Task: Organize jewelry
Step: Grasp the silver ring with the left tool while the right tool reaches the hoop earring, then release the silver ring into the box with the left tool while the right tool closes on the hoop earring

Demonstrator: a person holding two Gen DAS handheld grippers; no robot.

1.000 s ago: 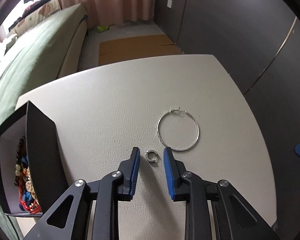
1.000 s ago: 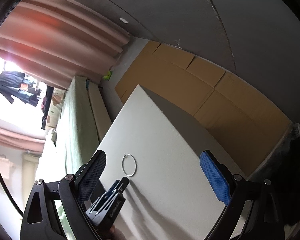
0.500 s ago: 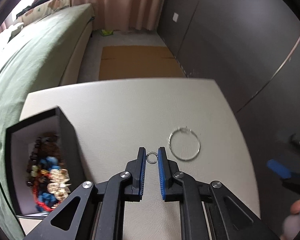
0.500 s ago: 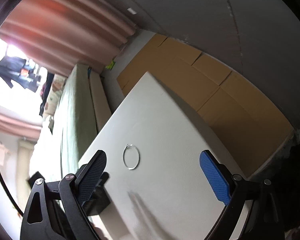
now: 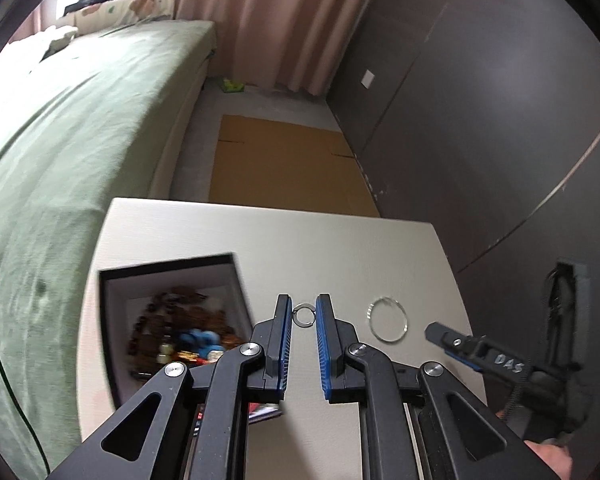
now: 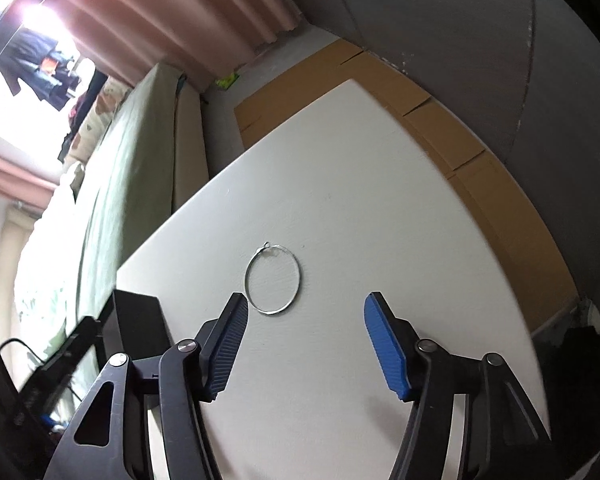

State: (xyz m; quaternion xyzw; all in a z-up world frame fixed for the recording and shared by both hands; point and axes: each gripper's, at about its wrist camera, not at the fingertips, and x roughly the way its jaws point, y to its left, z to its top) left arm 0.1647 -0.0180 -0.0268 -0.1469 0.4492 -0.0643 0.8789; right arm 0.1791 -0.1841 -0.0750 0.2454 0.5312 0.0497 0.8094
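Left gripper lifts the small ring, pinched tight, toward the box; right gripper, jaws half-narrowed and empty, nears the hoop beside it.

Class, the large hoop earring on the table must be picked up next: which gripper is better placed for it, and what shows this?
Right. The right gripper is free, jaws partly closed, just short of the hoop earring. The left gripper already pinches a small ring.
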